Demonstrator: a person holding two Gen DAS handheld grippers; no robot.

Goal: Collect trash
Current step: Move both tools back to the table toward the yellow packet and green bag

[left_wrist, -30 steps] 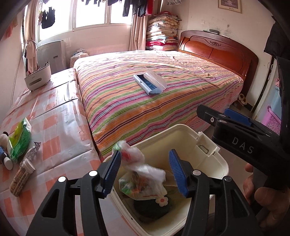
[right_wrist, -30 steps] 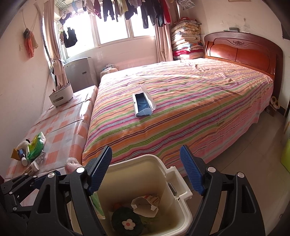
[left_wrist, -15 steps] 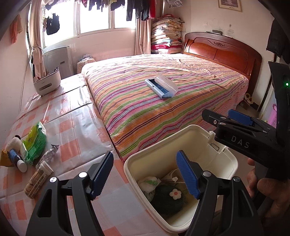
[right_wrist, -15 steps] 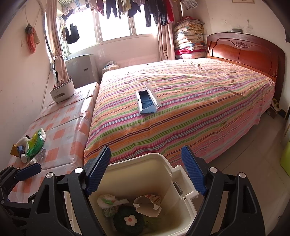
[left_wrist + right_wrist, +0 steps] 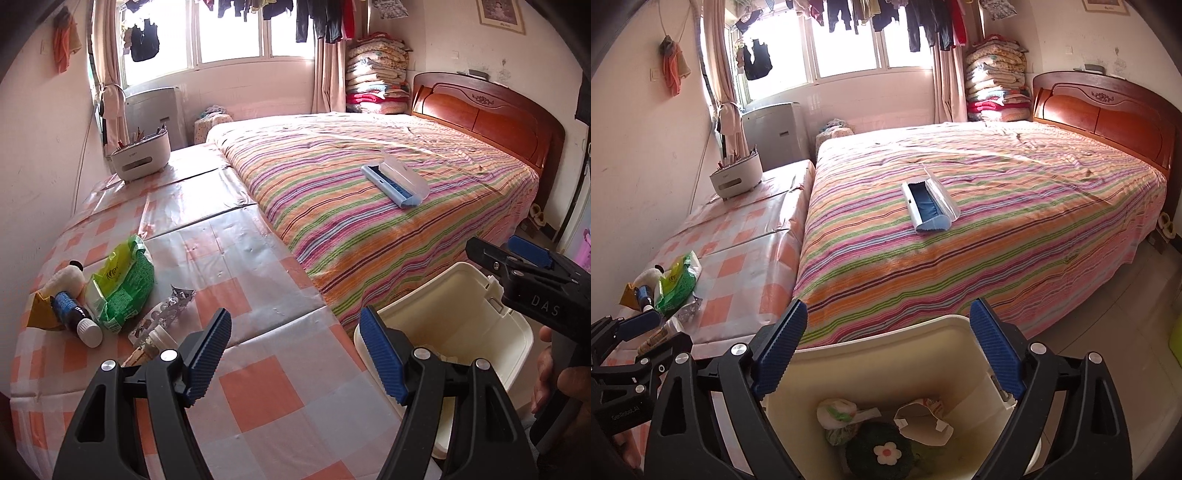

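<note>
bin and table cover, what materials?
Bin: looks like rigid cream plastic, semi-gloss; smooth moulded walls and a hinge tab on the rim. Table cover: probably glossy vinyl or oilcloth, orange-and-white checked; window glare and sharp creases show on it.

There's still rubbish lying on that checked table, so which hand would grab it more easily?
Probably the left. Its hand-held gripper is empty over the table, close to the wrappers. The right one, opening, hangs over the bin.

The right gripper hangs over the cream bin, jaws opening and empty, above a knotted bag and torn carton inside.
</note>
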